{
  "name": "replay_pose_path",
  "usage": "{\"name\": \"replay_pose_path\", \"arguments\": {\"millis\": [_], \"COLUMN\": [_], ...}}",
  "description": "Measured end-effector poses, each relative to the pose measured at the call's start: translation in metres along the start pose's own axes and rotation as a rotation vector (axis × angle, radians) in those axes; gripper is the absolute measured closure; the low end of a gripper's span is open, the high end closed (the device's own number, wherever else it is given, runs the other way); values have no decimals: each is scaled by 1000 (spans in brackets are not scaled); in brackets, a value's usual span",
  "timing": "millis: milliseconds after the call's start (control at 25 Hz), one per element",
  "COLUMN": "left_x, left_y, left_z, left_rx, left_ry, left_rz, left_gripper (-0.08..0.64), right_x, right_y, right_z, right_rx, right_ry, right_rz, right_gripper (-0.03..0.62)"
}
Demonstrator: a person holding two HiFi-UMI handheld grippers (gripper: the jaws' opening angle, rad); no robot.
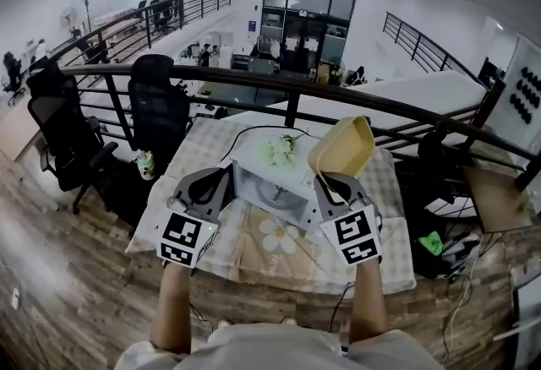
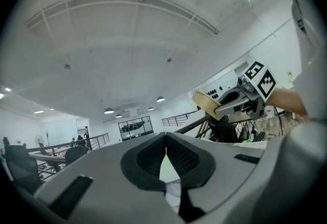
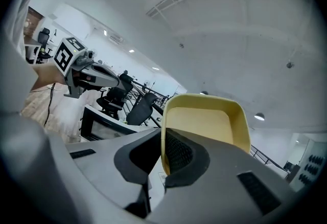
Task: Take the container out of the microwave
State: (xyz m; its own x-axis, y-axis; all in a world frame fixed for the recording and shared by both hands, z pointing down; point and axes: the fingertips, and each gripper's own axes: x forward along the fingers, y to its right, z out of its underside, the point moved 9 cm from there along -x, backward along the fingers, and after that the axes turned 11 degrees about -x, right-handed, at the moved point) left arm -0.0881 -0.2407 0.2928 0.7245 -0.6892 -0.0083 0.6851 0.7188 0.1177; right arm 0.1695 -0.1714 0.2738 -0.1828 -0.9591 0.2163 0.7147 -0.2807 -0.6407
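A pale yellow container [image 1: 342, 147] is held up in the air, tilted on its side, above the right end of the white microwave [image 1: 269, 184]. My right gripper [image 1: 326, 181] is shut on its rim. In the right gripper view the container [image 3: 204, 125] stands upright with its wall pinched between the pads, and the microwave [image 3: 102, 125] lies low on the left. My left gripper [image 1: 226, 177] hovers at the microwave's left side. Its jaws [image 2: 166, 142] are shut with nothing between them. From there I see the container [image 2: 206, 105] in the other gripper.
The microwave sits on a table with a checked cloth [image 1: 389, 216], small flowers [image 1: 281, 149] on its top and a black cable [image 1: 254, 130] behind. A dark railing [image 1: 287, 89] runs behind the table. Black office chairs [image 1: 156, 111] stand at the left.
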Motion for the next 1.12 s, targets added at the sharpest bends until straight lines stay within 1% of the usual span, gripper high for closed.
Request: {"name": "replay_pose_path", "arguments": {"millis": [120, 320, 480, 1120], "left_x": [-1, 3, 4, 12], "left_y": [3, 6, 8, 9], "left_z": [-5, -10, -13, -1], "left_rx": [14, 47, 46, 42], "left_ry": [10, 12, 10, -17], "left_rz": [6, 15, 21, 32], "left_gripper": [541, 541, 541, 541], "right_x": [-3, -1, 1, 11], "right_y": [2, 3, 4, -1], "right_z": [-1, -1, -1, 9], "right_rx": [-1, 1, 3, -2], "right_ry": [-5, -2, 0, -16], "right_rz": [19, 19, 12, -3], "right_gripper": [574, 574, 574, 574]}}
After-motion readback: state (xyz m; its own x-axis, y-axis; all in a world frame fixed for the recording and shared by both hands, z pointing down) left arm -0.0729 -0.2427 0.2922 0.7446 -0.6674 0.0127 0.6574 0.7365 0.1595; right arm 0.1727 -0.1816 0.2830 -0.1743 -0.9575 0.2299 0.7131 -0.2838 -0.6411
